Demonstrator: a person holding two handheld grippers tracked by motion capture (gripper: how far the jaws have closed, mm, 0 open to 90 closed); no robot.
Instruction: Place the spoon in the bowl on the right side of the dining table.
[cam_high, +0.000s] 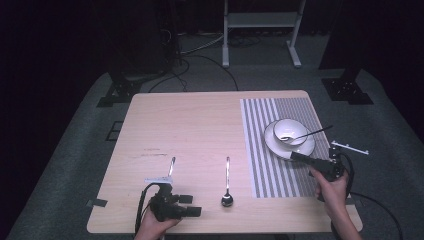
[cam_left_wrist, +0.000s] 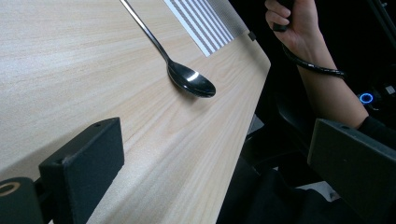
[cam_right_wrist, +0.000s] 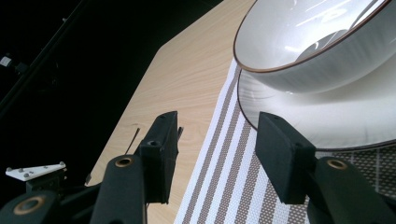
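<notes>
A metal spoon (cam_high: 227, 181) (cam_left_wrist: 187, 78) lies on the bare wood, bowl end toward the front edge. Left of it lies a second thin metal utensil (cam_high: 171, 167). My left gripper (cam_high: 192, 205) (cam_left_wrist: 215, 140) is low at the front edge, left of the spoon and aimed at it, open and empty. On the striped placemat (cam_high: 260, 165) (cam_right_wrist: 224, 182) a white bowl (cam_high: 290, 131) (cam_right_wrist: 317, 42) sits on a white plate (cam_high: 305, 149) (cam_right_wrist: 355, 112), with a dark spoon (cam_high: 312, 132) resting in it. My right gripper (cam_high: 295, 156) (cam_right_wrist: 218, 135) stands open just short of the plate's rim, holding nothing.
The wooden table (cam_high: 190, 125) ends close behind both hands. A person's other hand (cam_left_wrist: 299, 28) and cable show past the table corner. On the floor beyond stand a white frame (cam_high: 260, 22), black stands (cam_high: 120, 90) and loose cables.
</notes>
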